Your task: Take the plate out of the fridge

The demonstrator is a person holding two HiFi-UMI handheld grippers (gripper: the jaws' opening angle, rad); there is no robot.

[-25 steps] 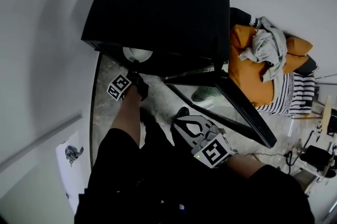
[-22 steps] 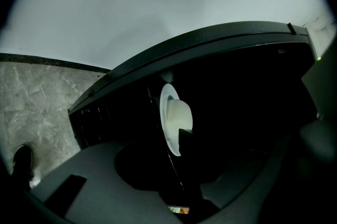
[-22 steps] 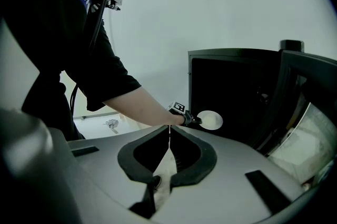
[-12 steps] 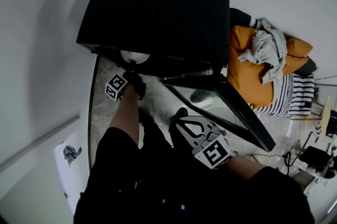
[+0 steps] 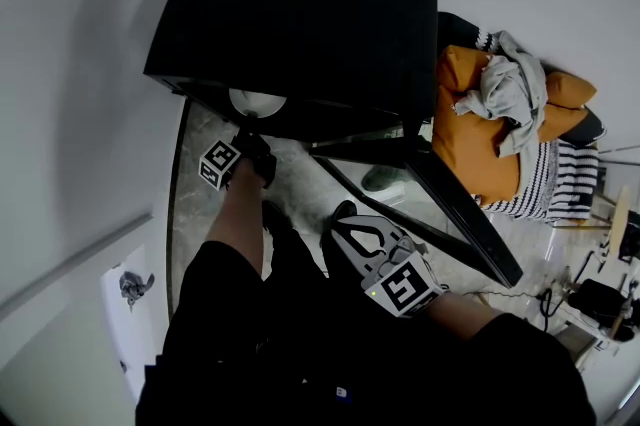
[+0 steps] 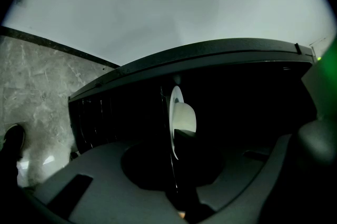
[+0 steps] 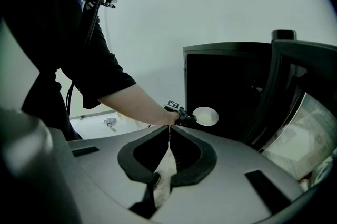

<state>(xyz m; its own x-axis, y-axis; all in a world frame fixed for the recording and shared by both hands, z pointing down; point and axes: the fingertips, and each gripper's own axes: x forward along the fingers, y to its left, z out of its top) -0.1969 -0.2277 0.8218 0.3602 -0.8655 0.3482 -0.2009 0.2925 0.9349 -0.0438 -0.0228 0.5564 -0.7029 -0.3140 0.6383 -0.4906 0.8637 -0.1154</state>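
A small black fridge (image 5: 300,14) stands on the floor with its door (image 5: 450,204) swung open to the right. Inside it lies a white plate (image 5: 255,101), seen edge-on in the left gripper view (image 6: 181,118) and as a pale disc in the right gripper view (image 7: 206,115). My left gripper (image 5: 250,136) reaches into the fridge opening. Its jaws have just been closing, and they now sit on the near rim of the plate (image 6: 176,165). My right gripper (image 5: 345,214) hangs back in front of the open door, its jaws shut on nothing (image 7: 169,128).
The fridge stands against a white wall on a marbled floor (image 5: 200,174). Right of the door lies an orange cushion (image 5: 480,134) with grey clothes and a striped cloth. Cables and dark gear (image 5: 590,299) lie at the lower right. A small grey object (image 5: 132,289) lies at the left.
The left gripper's marker cube has shifted a little to the left at the fridge opening. The right gripper has stayed in place.
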